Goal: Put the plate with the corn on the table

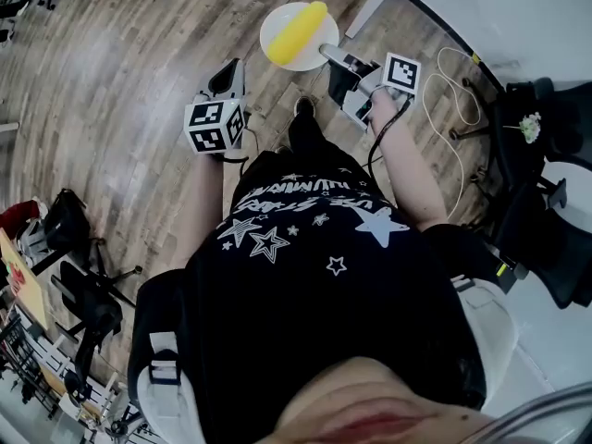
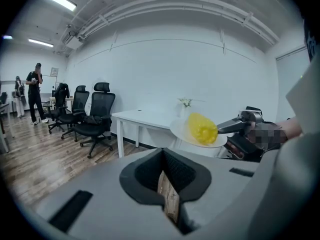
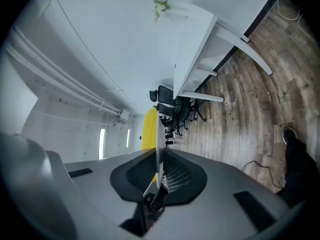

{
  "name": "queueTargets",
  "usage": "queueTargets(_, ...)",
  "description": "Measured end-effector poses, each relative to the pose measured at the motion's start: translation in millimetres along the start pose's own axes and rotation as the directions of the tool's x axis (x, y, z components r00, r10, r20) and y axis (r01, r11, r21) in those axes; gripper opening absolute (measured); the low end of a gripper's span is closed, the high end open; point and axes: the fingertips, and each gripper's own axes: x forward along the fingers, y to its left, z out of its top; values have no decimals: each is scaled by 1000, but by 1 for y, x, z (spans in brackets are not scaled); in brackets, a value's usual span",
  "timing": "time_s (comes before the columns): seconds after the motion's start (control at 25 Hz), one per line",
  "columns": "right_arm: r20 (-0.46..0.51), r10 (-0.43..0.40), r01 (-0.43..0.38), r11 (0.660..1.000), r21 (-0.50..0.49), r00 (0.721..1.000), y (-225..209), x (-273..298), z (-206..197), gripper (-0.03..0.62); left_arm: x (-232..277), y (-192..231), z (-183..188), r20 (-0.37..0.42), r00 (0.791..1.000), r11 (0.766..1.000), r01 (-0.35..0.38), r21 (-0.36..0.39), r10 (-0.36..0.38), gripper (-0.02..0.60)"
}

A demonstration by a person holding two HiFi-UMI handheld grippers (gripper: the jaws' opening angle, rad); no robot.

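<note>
A white plate [image 1: 298, 35] carrying a yellow corn cob [image 1: 296, 30] hangs over the wooden floor in front of me. My right gripper [image 1: 326, 54] is shut on the plate's near rim. In the right gripper view the plate [image 3: 158, 134] shows edge-on between the jaws, with the corn [image 3: 148, 129] behind it. The left gripper view shows the plate [image 2: 197, 136], the corn [image 2: 201, 128] and the right gripper [image 2: 235, 126] to its right. My left gripper [image 1: 227, 80] is held apart at the left, shut and holding nothing [image 2: 167, 184]. The white table [image 1: 518, 7] stands at the upper right.
Small flowers [image 1: 530, 126] stand on the table [image 2: 145, 118]. A black office chair [image 1: 546, 155] sits by the table at the right, and a cable [image 1: 453, 91] loops on the floor. More office chairs [image 2: 92, 116] and standing people [image 2: 35, 91] are far left.
</note>
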Motion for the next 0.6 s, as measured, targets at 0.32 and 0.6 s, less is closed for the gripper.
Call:
queueTargets(0.32, 10, 12, -12, 1000, 10, 1000, 4, 10, -13, 31, -23, 19, -2, -2, 1000, 1000, -13, 17, 13, 5)
queueTargets(0.6, -35, 14, -13, 1000, 15, 999, -6, 46, 6, 31, 1, 50, -6, -27, 998, 998, -61, -5, 61, 5)
